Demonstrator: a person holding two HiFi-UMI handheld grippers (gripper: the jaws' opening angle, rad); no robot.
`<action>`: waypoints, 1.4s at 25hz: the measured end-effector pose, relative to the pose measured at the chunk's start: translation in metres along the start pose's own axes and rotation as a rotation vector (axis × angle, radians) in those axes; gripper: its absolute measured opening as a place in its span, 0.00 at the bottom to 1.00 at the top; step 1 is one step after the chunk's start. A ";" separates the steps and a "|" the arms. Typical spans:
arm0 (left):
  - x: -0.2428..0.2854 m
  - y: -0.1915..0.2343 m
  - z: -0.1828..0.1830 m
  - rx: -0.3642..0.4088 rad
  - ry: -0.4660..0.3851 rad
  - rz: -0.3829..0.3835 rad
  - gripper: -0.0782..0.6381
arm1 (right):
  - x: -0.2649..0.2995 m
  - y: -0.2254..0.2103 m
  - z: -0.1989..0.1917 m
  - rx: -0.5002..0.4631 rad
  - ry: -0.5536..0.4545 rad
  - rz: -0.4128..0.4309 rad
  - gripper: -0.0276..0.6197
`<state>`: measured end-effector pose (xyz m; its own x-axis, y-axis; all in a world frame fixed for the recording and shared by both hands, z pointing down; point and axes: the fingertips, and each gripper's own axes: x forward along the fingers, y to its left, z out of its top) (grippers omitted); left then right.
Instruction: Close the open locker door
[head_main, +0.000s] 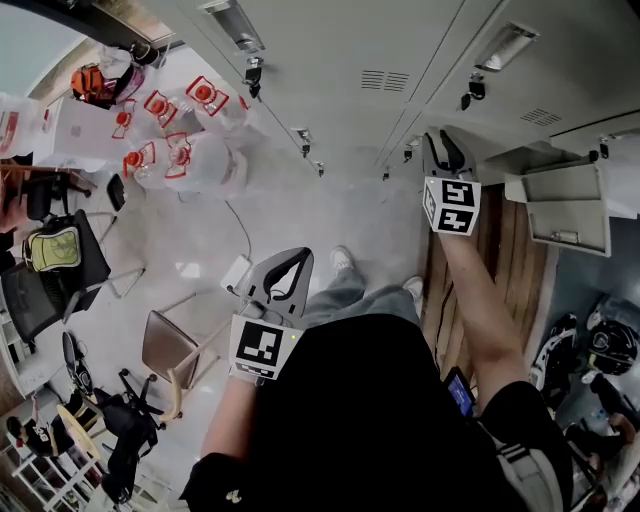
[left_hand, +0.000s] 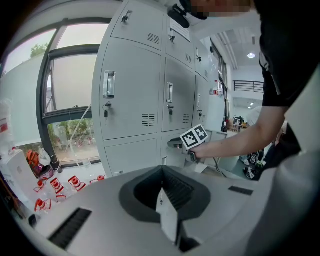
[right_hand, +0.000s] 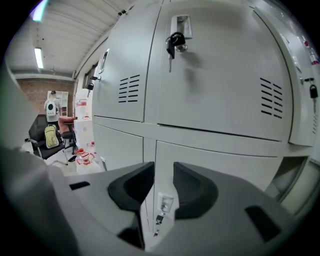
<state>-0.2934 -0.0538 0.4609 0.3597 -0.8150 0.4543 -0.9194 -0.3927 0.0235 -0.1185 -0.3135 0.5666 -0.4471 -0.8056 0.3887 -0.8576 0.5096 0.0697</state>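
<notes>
1. Grey metal lockers (head_main: 340, 60) run across the far side of the head view, most of their doors shut.
2. Open locker door (head_main: 560, 205) stands swung out at the far right. It is to the right of both grippers and apart from them. Its open compartment (right_hand: 289, 172) shows at the lower right edge of the right gripper view, well outside the fingers.
3. Right gripper (head_main: 445, 150) is held far out on a straight arm, its tips close to the locker front, left of the open door. Whether it touches the front cannot be told.
4. Right gripper fingers (right_hand: 130, 187) stand a narrow gap apart with nothing held. Only a shut lower door shows through the gap.
5. Left gripper (head_main: 290, 268) is held near the body, over the floor and well left of the open door. In its own view the pads (left_hand: 145, 192) meet at the tips and grip nothing.
6. Small lock (right_hand: 162, 205) of that shut lower door shows in the right gripper's gap.
</notes>
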 end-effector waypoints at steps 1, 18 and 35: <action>0.001 -0.003 0.003 0.002 -0.005 -0.005 0.14 | -0.008 0.002 0.001 0.001 -0.003 0.009 0.22; 0.071 -0.117 0.061 0.087 -0.064 -0.265 0.14 | -0.187 -0.012 0.020 0.158 -0.076 0.111 0.21; 0.117 -0.232 0.109 0.103 -0.143 -0.559 0.14 | -0.340 -0.086 0.038 0.149 -0.188 -0.064 0.17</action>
<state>-0.0207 -0.1048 0.4115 0.8103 -0.5185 0.2732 -0.5660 -0.8133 0.1350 0.0978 -0.0947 0.3932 -0.4184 -0.8840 0.2087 -0.9074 0.4169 -0.0536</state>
